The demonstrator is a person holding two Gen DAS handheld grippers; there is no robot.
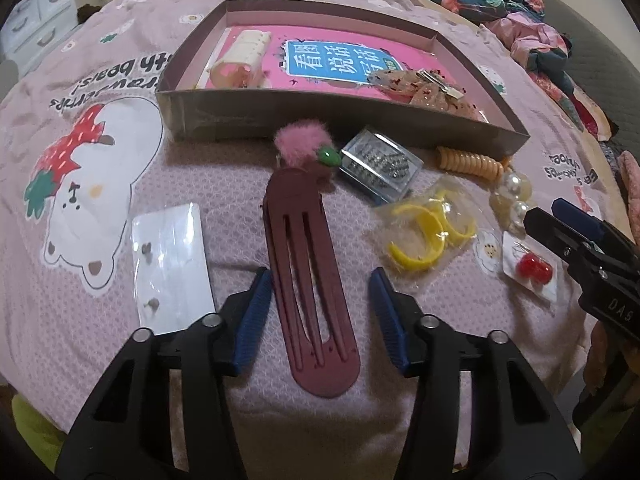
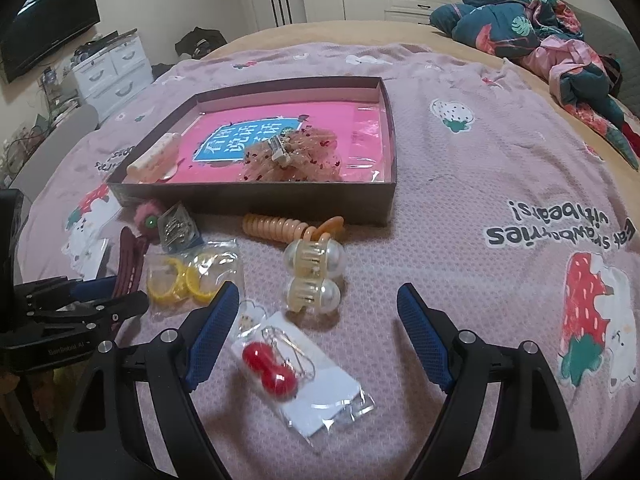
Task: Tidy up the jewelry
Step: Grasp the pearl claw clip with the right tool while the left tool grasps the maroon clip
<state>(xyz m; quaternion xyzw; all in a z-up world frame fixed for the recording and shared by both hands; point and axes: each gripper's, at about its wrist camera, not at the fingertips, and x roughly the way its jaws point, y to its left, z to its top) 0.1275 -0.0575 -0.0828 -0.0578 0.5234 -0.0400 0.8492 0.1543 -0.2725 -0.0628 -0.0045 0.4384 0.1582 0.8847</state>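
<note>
Because the dark red hair clip (image 1: 310,276) lies with its long axis running straight away from the left gripper (image 1: 320,312), rounded end toward the camera and the pink fluffy pom-pom (image 1: 304,142) at its far end, the two blue pads (image 1: 253,320) stand on either side of its width, which is the grip the coming move seems to need. The left jaws are partly closed around the clip, with a slim gap visible on each side; the pads do not yet press on it, so nothing is held. The clip rests flat on the pink bedspread (image 1: 200,184), just in front of the near wall of the open box (image 1: 360,130) where it probably belongs. To its left lies a white earring card (image 1: 172,264); to its right a small clear case (image 1: 378,164), a bag of yellow hoops (image 1: 430,232), then a carded pair of red earrings (image 2: 269,370). In the right wrist view that card sits slanted between the fingers of the right gripper (image 2: 318,332), nearer the left pad, its long axis running diagonally toward the lower right. Those jaws stand wide apart and empty, clear of the packet. A pearl claw clip (image 2: 314,274) lies just beyond it. The left hand is the nearer to a catch.
</note>
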